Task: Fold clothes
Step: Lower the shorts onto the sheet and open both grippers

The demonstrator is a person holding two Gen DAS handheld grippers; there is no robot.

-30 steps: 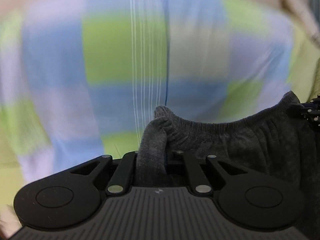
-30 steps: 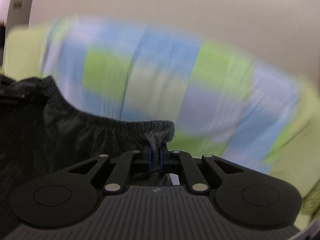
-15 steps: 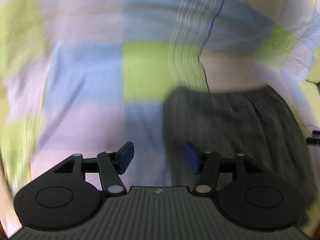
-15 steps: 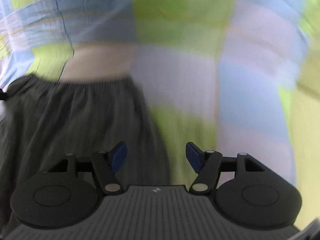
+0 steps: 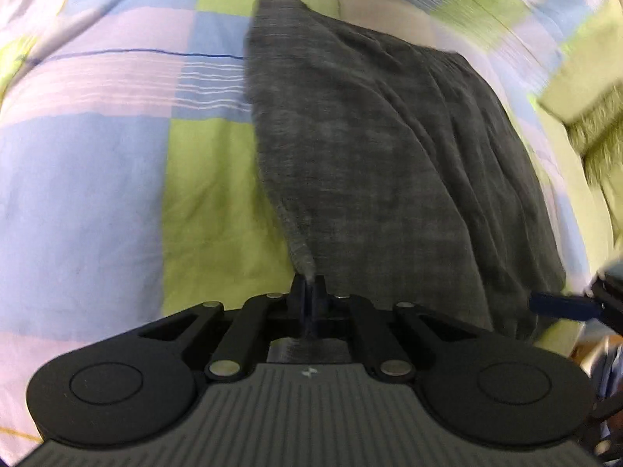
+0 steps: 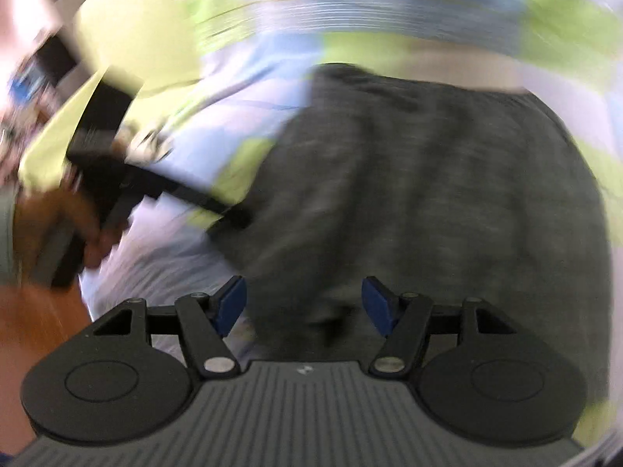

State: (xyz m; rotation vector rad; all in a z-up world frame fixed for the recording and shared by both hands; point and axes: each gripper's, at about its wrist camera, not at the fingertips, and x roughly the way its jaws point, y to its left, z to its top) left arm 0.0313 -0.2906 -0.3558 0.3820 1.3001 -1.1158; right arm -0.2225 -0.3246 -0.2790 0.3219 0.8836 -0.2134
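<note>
Blue pads of the left gripper (image 5: 310, 299) are pinched together on a corner of the dark grey knitted garment (image 5: 373, 148), which stretches away from them across the checked green, blue and lilac bedsheet (image 5: 85, 179). Half a second ago these jaws stood apart, holding nothing. The right gripper (image 6: 303, 305) has its jaws spread wide over the garment's near edge, gripping nothing, as before. In the blurred right wrist view, a hand (image 6: 58, 225) holds the left tool's handle.

bright, even light | right wrist view motion-blurred | fisheye edges bent, dark corners
</note>
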